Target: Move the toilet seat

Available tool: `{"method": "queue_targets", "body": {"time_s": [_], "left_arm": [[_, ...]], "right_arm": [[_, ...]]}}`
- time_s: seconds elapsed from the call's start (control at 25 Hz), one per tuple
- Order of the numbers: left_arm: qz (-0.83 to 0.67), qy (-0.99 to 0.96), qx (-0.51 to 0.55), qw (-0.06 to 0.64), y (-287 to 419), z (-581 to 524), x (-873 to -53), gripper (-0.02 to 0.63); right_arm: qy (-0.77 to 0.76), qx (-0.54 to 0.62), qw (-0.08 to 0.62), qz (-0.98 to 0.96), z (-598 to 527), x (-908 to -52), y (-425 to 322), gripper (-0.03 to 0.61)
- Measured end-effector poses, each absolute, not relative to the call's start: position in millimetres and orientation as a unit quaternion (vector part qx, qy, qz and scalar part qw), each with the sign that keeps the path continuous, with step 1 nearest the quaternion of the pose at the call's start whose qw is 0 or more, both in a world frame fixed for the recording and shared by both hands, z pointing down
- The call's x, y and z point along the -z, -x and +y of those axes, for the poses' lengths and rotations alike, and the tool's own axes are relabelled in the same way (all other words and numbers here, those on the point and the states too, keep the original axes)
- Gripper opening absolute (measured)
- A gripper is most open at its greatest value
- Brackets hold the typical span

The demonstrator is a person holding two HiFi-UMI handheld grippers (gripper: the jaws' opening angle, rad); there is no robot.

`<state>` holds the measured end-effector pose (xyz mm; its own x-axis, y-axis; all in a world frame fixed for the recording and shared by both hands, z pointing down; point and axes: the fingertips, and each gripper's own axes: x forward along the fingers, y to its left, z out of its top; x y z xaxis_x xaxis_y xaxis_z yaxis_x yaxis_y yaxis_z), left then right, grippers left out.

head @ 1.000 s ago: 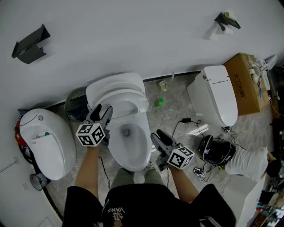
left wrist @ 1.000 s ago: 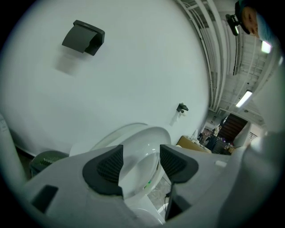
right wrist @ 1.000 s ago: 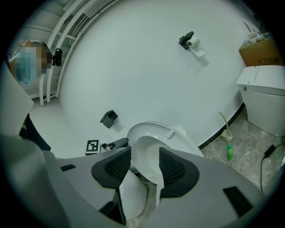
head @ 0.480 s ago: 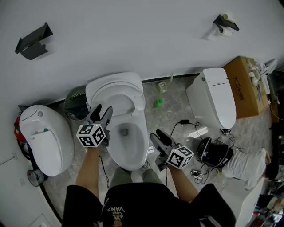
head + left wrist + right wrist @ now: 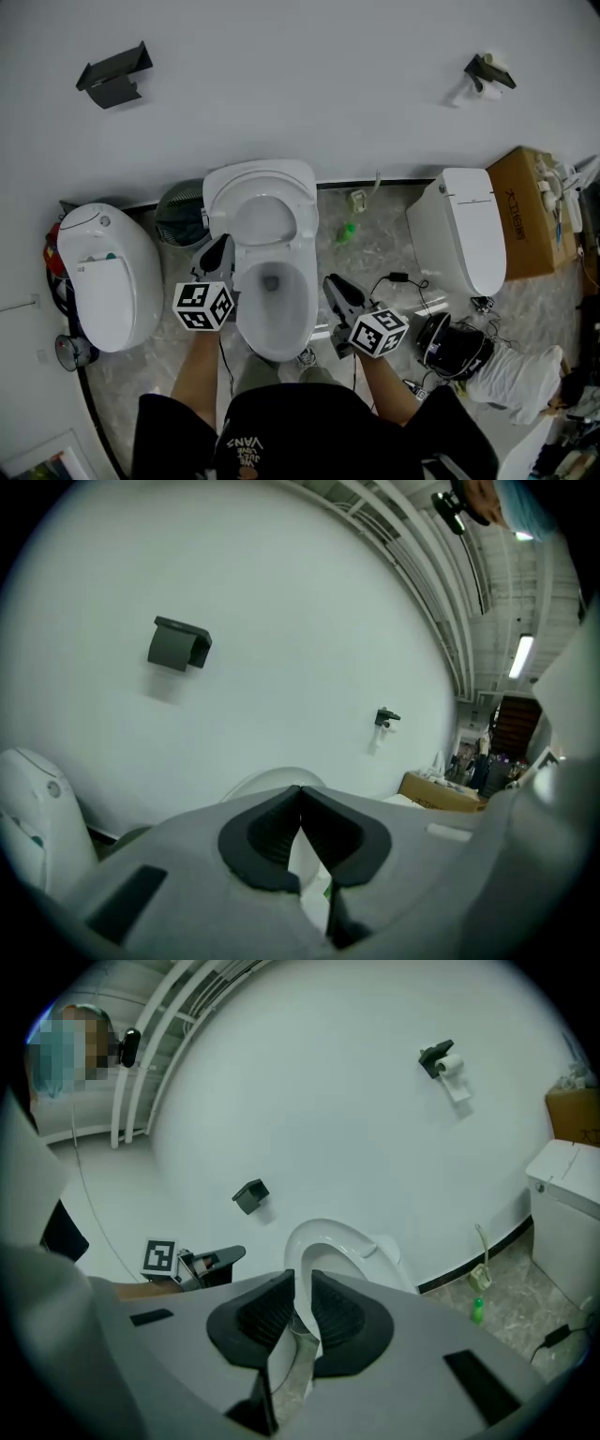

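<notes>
Seat up, my tongs clear of it on either side of the bowl

The toilet seat (image 5: 217, 199) stands raised over the open bowl (image 5: 246, 319), leaning back towards the wall, and I judge that the lean is what keeps it up, since nothing of mine touches it. My left tongs (image 5: 220, 246) sit beside the bowl's left rim, pinched fully together on nothing. My right tongs (image 5: 330, 281) hang off the bowl's right side; their jaws have just been closing to a narrow slit, with nothing between them, only the far seat showing through the gap. Both point towards the wall, just below level. I take it that the seat needs no holding where it leans, so I keep both tongs free.
</notes>
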<state>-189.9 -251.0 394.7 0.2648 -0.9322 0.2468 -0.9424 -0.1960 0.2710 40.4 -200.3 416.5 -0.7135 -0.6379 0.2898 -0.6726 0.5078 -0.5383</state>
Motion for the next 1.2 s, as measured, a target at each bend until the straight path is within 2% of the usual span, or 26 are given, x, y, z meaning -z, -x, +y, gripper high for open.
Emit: {"method": "queue_targets", "body": {"time_s": [0.08,0.12,0.32,0.8,1.2], "left_arm": [[-0.618,-0.767,-0.014,0.175,191,-237,-387,0.008],[-0.623,-0.763,-0.011,0.173,191,-230,-384,0.008],[-0.639,-0.748,0.006,0.177,179,-195,-375,0.008],[-0.648,-0.742,-0.037,0.167,132,-119,-378,0.008],[-0.669,-0.724,-0.047,0.165,115,-62,-373,0.008]], "right_arm": [[-0.378,-0.305,0.041,-0.873,-198,-414,-41,0.009],[-0.376,-0.298,0.046,-0.876,-196,-413,-40,0.0],[-0.349,-0.265,0.064,-0.897,-184,-404,-38,0.0],[-0.288,-0.236,0.107,-0.922,-152,-403,-40,-0.002],[-0.247,-0.223,0.107,-0.937,-131,-389,-46,-0.002]]}}
